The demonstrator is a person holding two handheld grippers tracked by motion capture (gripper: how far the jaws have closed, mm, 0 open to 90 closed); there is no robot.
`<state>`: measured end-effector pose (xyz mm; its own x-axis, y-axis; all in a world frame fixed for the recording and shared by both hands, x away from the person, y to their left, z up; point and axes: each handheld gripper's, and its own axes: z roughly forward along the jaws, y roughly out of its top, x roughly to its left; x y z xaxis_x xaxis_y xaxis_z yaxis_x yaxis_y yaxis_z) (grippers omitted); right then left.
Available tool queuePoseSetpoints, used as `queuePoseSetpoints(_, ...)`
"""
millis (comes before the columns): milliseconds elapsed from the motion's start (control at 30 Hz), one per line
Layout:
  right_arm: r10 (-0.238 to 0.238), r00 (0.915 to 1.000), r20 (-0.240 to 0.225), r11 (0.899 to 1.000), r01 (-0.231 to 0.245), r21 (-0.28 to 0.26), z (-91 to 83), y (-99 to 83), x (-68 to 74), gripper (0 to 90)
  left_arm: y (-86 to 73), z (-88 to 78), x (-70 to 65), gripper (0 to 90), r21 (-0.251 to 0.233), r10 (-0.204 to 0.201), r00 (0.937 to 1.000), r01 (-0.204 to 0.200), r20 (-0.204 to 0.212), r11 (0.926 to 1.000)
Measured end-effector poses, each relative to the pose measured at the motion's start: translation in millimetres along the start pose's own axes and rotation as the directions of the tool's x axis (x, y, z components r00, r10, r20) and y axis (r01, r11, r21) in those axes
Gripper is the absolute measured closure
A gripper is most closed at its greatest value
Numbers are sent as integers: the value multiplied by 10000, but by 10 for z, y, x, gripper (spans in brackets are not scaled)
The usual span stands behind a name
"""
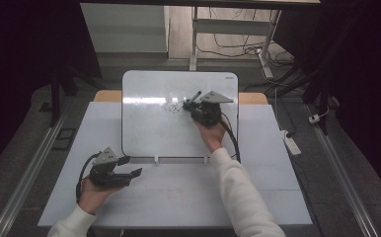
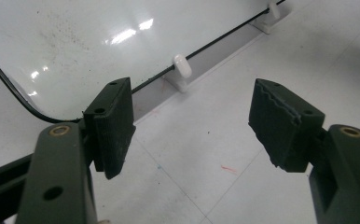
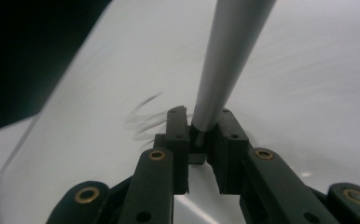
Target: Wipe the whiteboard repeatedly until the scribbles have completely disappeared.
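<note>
Your right gripper (image 1: 194,105) clamps marker (image 3: 225,65) over scribble (image 1: 172,107) on whiteboard (image 1: 149,133). Press hard: marker slips, board tips. Left gripper (image 1: 132,166) open, empty, below whiteboard.

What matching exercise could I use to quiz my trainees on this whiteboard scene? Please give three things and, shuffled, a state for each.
Things:
1. left gripper
2. right gripper
3. whiteboard

States:
A. bears dark scribbles
B. jaws apart, nothing between them
C. shut on a marker

Pairs: 1-B, 2-C, 3-A
</note>
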<state>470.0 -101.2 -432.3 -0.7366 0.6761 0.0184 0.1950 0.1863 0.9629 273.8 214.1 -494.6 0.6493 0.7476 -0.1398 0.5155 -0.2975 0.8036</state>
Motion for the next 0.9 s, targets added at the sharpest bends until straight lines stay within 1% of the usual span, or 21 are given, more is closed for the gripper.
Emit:
queuePoseSetpoints(33, 283, 9992, 284, 9993, -276, -232, -30, 26, -77, 777, 2, -8, -1, 321, -45, 9, 10000, -9, 5, 10000)
queuePoseSetpoints(67, 522, 9979, 381, 9978, -506, -432, -49, 33, -127, 777, 5, -11, 1, 321, -77, -6, 10000, 6, 17, 10000)
queuePoseSetpoints(100, 652, 9971, 390, 9967, -632, -500, -57, 19, -120, 777, 7, -9, 6, 322, -80, -17, 10000, 17, 12, 10000)
queuePoseSetpoints(133, 512, 9982, 309, 9980, -499, -397, -49, -7, -66, 778, 9, -3, 13, 322, -70, -33, 10000, 33, 22, 10000)
queuePoseSetpoints(200, 78, 9986, -525, 9999, -72, 118, 33, -100, 110, 777, 9, 16, 26, 322, 1, -69, 10000, 69, 29, 10000)
queuePoseSetpoints(233, -316, 9967, -742, 9989, 340, 316, 75, -129, 204, 777, 8, 19, 26, 322, 19, -73, 10000, 73, 26, 10000)
queuePoseSetpoints(267, -500, 9963, -698, 9980, 526, 350, 85, -119, 222, 778, 7, 18, 22, 321, 43, -54, 10000, 54, 16, 10000)
queuePoseSetpoints(300, -478, 9968, -636, 9984, 495, 265, 95, -84, 193, 777, 5, 11, 14, 321, 36, -39, 10000, 39, 10, 10000)
queuePoseSetpoints(367, -56, 10000, 34, 9997, 57, -242, 66, 22, 41, 778, 4, -9, 2, 321, -33, -19, 10000, 19, -5, 10000)
queuePoseSetpoints(400, 128, 9987, 499, 9986, -102, -510, 47, 74, -46, 778, 6, -14, 3, 321, -93, -34, 10000, 35, 10, 10000)
queuePoseSetpoints(433, 619, 9957, 688, 9956, -567, -745, 36, 107, -116, 777, 8, -17, 9, 322, -102, -56, 10000, 56, 7, 9999)
queuePoseSetpoints(467, 861, 9945, 601, 9928, -807, -882, 41, 114, -137, 777, 8, -15, 18, 322, -106, -65, 10000, 65, 3, 9999)
queuePoseSetpoints(500, 651, 9963, 552, 9953, -609, -755, 57, 106, -91, 778, 8, -9, 26, 323, -97, -91, 10000, 91, 25, 9999)
queuePoseSetpoints(567, 5, 9998, -185, 9999, -8, -157, 132, 32, 89, 778, 6, 3, 40, 323, -39, -90, 10000, 90, 39, 10000)
queuePoseSetpoints(600, -253, 9980, -577, 9996, 262, 145, 168, -14, 183, 777, 5, 6, 41, 322, -25, -104, 9999, 104, 34, 9999)
queuePoseSetpoints(633, -509, 9961, -726, 9981, 533, 316, 191, -43, 254, 777, 5, 4, 36, 322, -26, -115, 9999, 115, 46, 9999)
queuePoseSetpoints(667, -674, 9953, -702, 9968, 702, 391, 197, -34, 278, 777, 6, -2, 28, 322, -38, -95, 9999, 95, 35, 9999)
queuePoseSetpoints(700, -653, 9956, -676, 9970, 679, 371, 199, 2, 242, 777, 7, -11, 17, 323, -61, -63, 10000, 63, 0, 10000)
queuePoseSetpoints(767, -107, 9999, -51, 9999, 106, -97, 156, 89, 80, 777, 9, -28, 7, 324, -117, -44, 10000, 44, -19, 9999)
queuePoseSetpoints(833, 516, 9985, 177, 9982, -510, -329, 133, 127, -47, 777, 14, -32, 12, 324, -160, -61, 10000, 61, -10, 9999)
queuePoseSetpoints(900, 148, 9997, 188, 9996, -144, -252, 141, 107, 39, 777, 15, -21, 26, 324, -147, -81, 10000, 81, 15, 9999)
